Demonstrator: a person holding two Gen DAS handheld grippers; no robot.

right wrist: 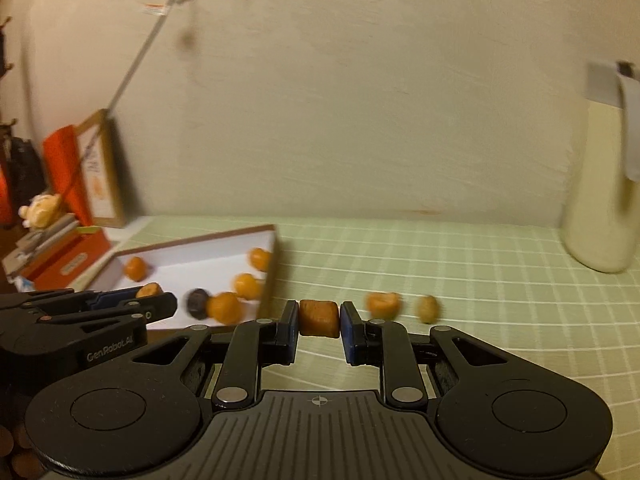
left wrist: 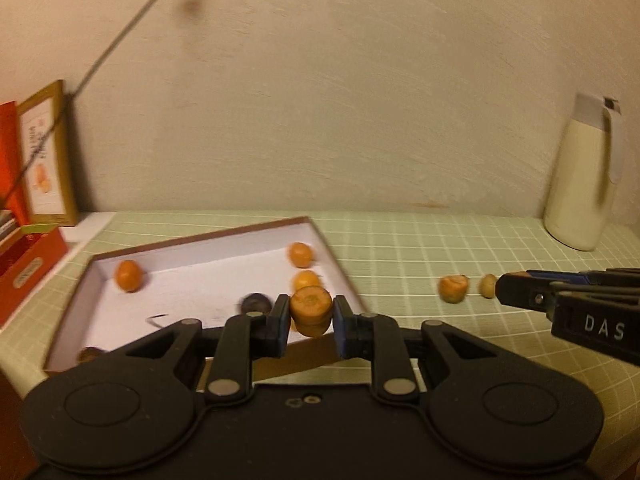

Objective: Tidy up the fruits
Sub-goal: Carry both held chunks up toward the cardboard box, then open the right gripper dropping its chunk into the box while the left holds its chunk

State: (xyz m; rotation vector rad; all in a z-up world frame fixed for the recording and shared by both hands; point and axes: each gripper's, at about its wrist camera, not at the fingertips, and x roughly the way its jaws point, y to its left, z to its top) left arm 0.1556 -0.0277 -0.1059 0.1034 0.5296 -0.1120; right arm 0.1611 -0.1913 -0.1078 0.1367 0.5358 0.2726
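The left gripper (left wrist: pixel 310 322) clenched an orange fruit (left wrist: pixel 311 309) above the white box's (left wrist: pixel 200 256) near right corner, while the right gripper (right wrist: pixel 319 325) clamped a brownish fruit (right wrist: pixel 319 317) over the checked tablecloth (right wrist: pixel 460 276). Released so near the rim, the orange fruit could bounce out; squeezing might bruise either fruit.
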